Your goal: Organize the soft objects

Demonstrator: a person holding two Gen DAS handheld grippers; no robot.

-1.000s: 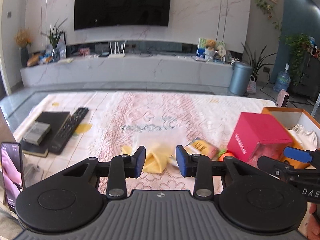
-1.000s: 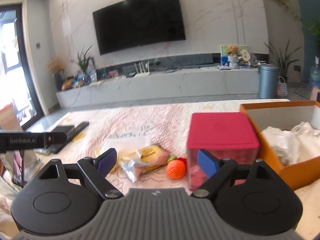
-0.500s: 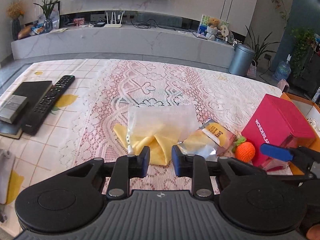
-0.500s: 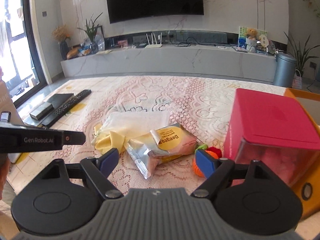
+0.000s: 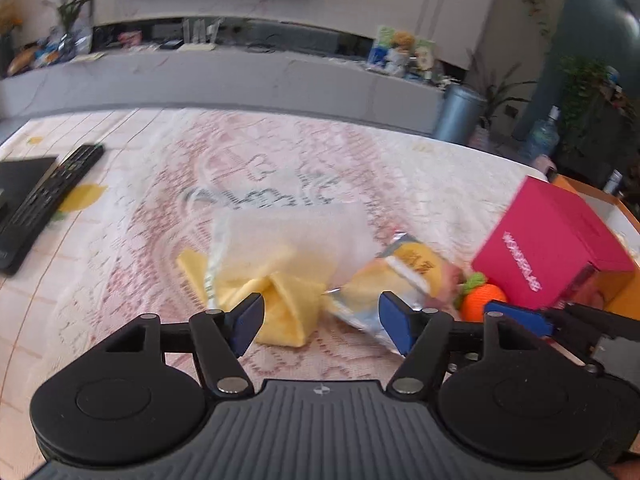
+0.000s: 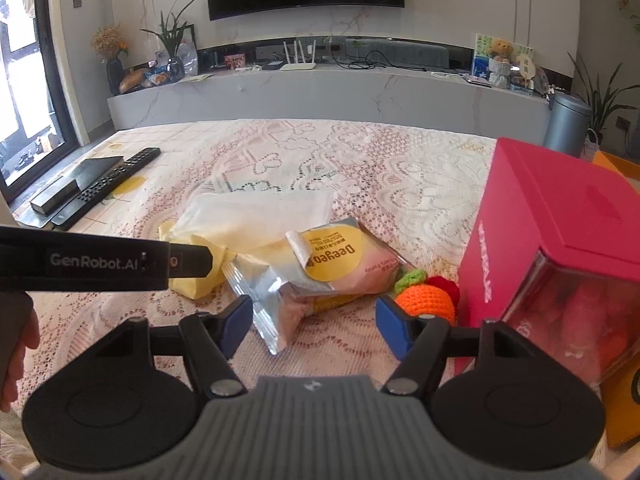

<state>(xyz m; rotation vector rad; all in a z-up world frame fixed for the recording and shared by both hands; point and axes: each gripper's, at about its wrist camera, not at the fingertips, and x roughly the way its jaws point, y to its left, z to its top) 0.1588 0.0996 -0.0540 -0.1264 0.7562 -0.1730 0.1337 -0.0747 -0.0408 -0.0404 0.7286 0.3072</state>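
The landmark for all positions is the magenta rectangular box with a clear plastic lower part (image 6: 560,236), which stands on the lace-patterned pink-and-white tablecloth (image 6: 360,160). Touching the box on its left lies the small orange crocheted carrot toy with a green top (image 6: 426,300); a red crocheted piece is tucked between this toy and the box. Further left of the box, just beside the carrot toy, lies the silver foil snack packet with a round yellow label (image 6: 320,268). Further left again, partly under the near end of that packet, lies the clear plastic bag holding folded yellow cloth (image 5: 280,256). Well apart from the box, at the far left edge of the tablecloth, a long black remote control (image 6: 112,184) lies beside a flat black book-like slab (image 5: 20,184). Behind the box on its right an orange-walled open cardboard box (image 5: 600,196) is partly visible. The left gripper (image 5: 320,318) has its jaws spread wide and holds nothing; the yellow cloth bag lies between and just ahead of its blue fingertips. The right gripper (image 6: 314,320) is likewise spread wide and empty, with the near end of the foil packet lying between its fingertips.
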